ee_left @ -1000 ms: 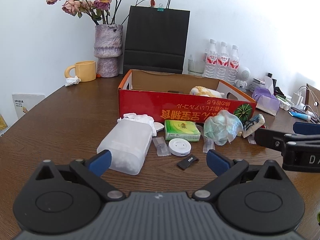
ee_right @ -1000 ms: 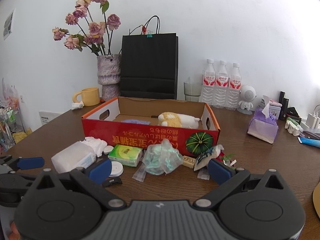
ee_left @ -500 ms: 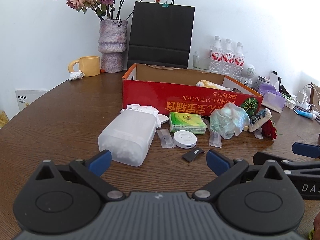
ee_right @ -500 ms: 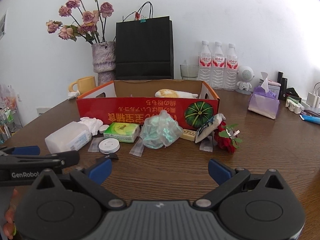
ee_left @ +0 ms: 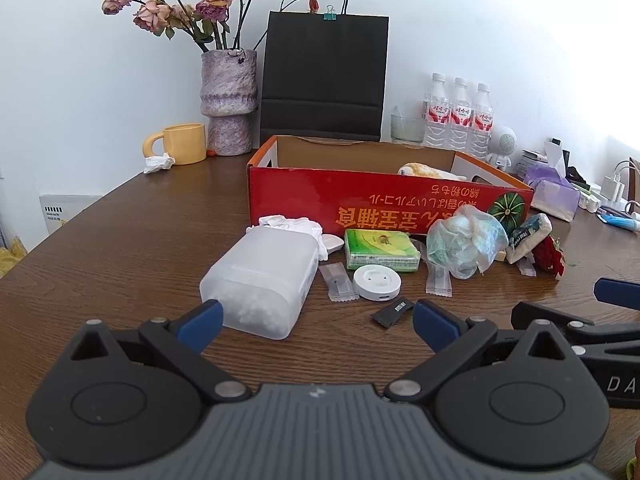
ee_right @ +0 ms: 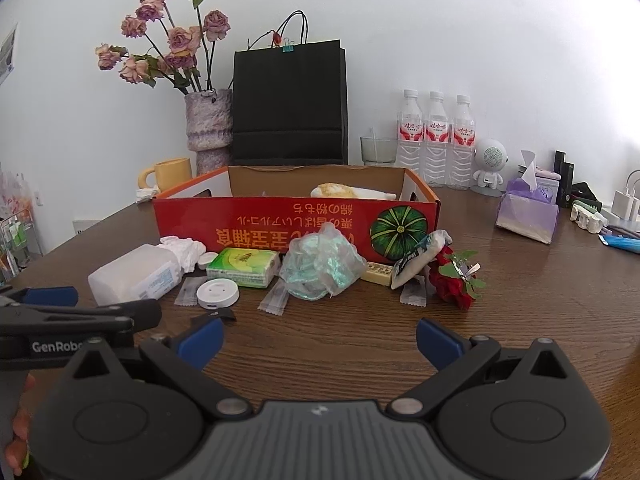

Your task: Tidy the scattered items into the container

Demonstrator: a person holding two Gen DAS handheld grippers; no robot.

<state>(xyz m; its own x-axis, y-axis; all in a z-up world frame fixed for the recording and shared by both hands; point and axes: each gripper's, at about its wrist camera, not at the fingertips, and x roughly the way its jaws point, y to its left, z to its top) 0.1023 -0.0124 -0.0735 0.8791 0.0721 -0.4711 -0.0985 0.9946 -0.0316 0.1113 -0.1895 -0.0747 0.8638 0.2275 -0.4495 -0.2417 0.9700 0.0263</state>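
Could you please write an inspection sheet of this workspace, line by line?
Surface: brown wooden table, dry, no spills seen.
Job's things: red cardboard box open, with a yellow-white plush inside; in front of it lie a frosted plastic case, a green tissue pack, a round white disc, a crumpled clear bag and a red artificial rose.
Clutter: yellow mug, three water bottles, purple tissue pack.
Grippers: left tool open, empty; right tool open, empty.
Cables: white chargers at the far right edge.
Surroundings: white wall, black paper bag, vase of dried roses.
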